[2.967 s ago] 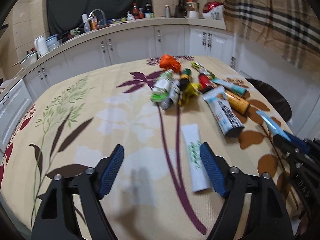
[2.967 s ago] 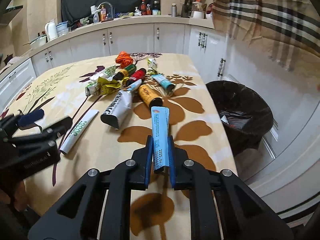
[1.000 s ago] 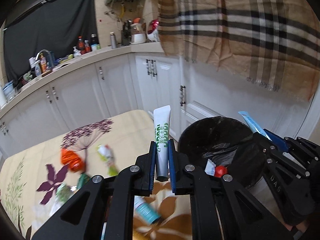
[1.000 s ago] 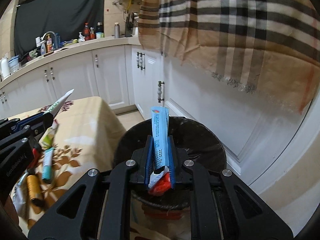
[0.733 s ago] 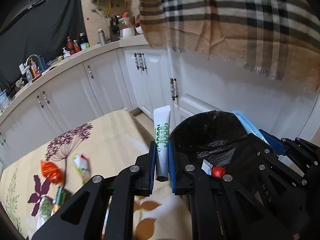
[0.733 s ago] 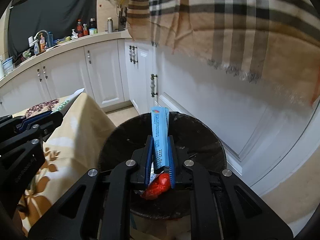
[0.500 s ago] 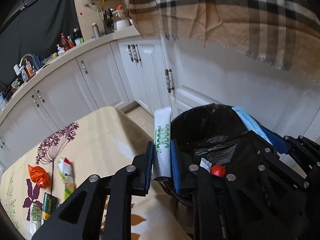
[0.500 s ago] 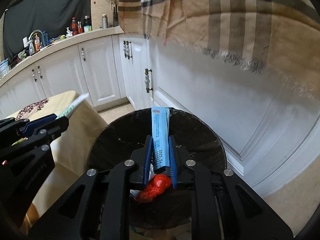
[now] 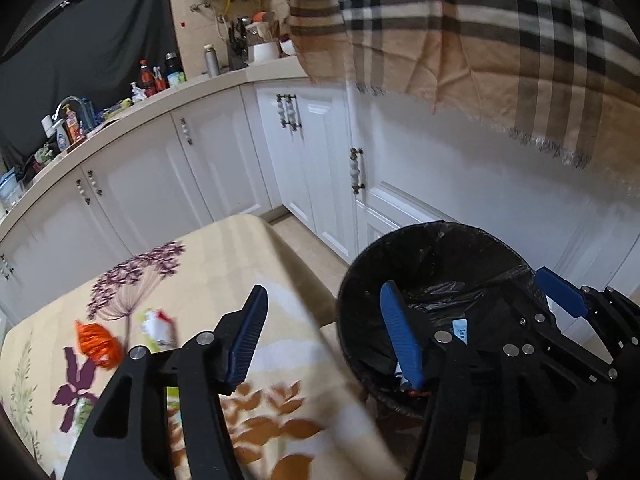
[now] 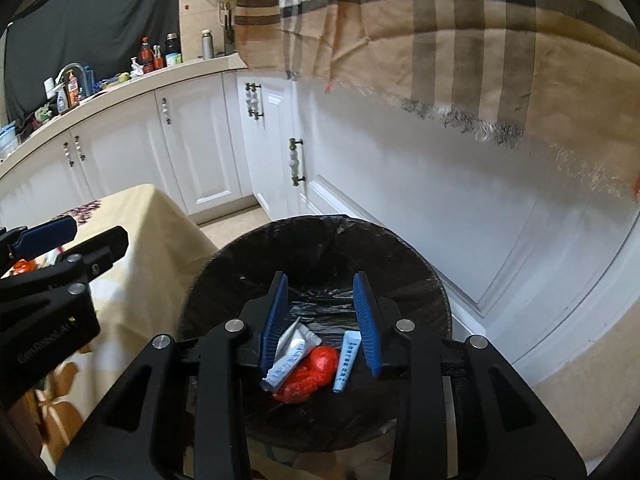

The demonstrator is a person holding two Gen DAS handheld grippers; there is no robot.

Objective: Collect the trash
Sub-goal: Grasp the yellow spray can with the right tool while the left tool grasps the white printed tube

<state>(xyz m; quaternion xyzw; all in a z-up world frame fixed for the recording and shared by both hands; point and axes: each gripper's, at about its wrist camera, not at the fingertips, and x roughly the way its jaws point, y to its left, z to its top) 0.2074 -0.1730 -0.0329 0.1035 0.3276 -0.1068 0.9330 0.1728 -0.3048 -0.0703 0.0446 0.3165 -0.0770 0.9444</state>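
A black-lined trash bin (image 10: pixel 400 264) stands on the floor beside the table; it also shows in the left wrist view (image 9: pixel 432 256). My right gripper (image 10: pixel 322 322) is open and empty, right above the bin. Inside lie a blue tube (image 10: pixel 346 360), a white tube (image 10: pixel 290 354) and a red wrapper (image 10: pixel 310 374). My left gripper (image 9: pixel 330 340) is open and empty over the table's edge next to the bin. An orange wrapper (image 9: pixel 96 344) and a white-green packet (image 9: pixel 158 326) lie on the floral tablecloth (image 9: pixel 224 264).
White kitchen cabinets (image 9: pixel 208 172) run along the back with bottles and a tap on the counter (image 9: pixel 72 120). A plaid cloth (image 9: pixel 480 40) hangs above the bin. The right gripper's body (image 9: pixel 560 344) is close to the right of my left one.
Both grippers have opened. The blue tube dropped from the right one and the white-green tube from the left one; tubes now lie in the bin.
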